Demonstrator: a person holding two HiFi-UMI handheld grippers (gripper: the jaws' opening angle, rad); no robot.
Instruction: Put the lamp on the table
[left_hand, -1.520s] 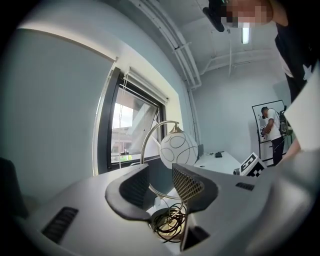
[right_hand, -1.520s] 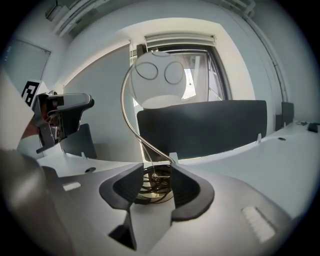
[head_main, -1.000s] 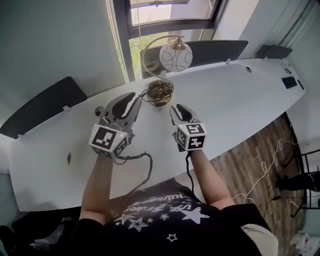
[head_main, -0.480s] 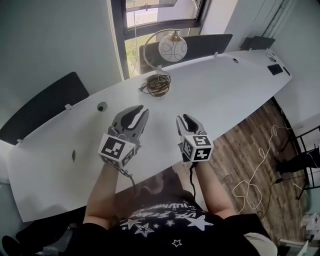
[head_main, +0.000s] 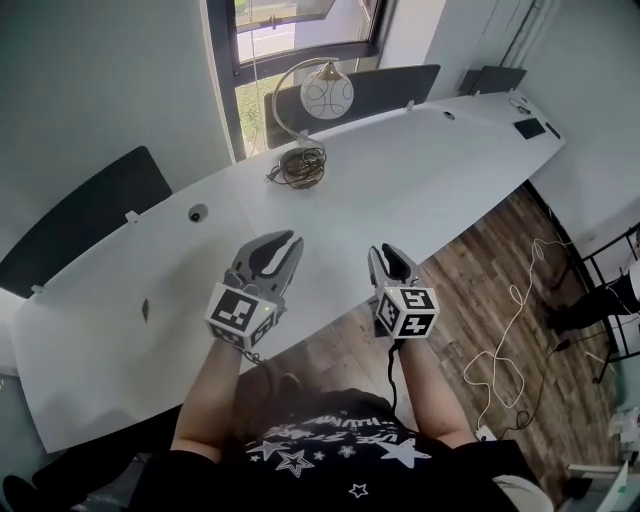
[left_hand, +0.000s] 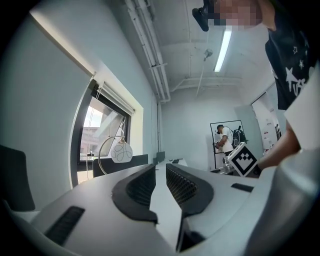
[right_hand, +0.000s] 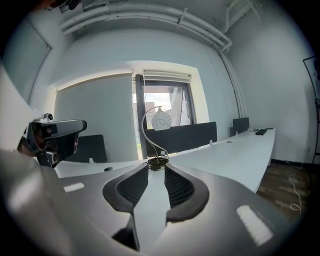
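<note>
1. One brass arched-stem lamp with a white globe shade (head_main: 326, 95), one long white table (head_main: 430, 170), two grippers.
2. The lamp stands upright at the table's far edge by the window, its long axis vertical and its stem arching rightward to the hanging globe.
3. The left gripper (head_main: 283, 243) has its jaws closing on nothing. The right gripper (head_main: 393, 255) has its jaws apart and empty. Both are well apart from the lamp.

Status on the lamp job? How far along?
Done: the lamp stands upright on the white table, at its far side by the window. In hand: nothing. The left gripper has nothing between its closing jaws, and the right gripper is open and empty. Both are well apart from the lamp. Left: nothing that shows; it looks finished.
</note>
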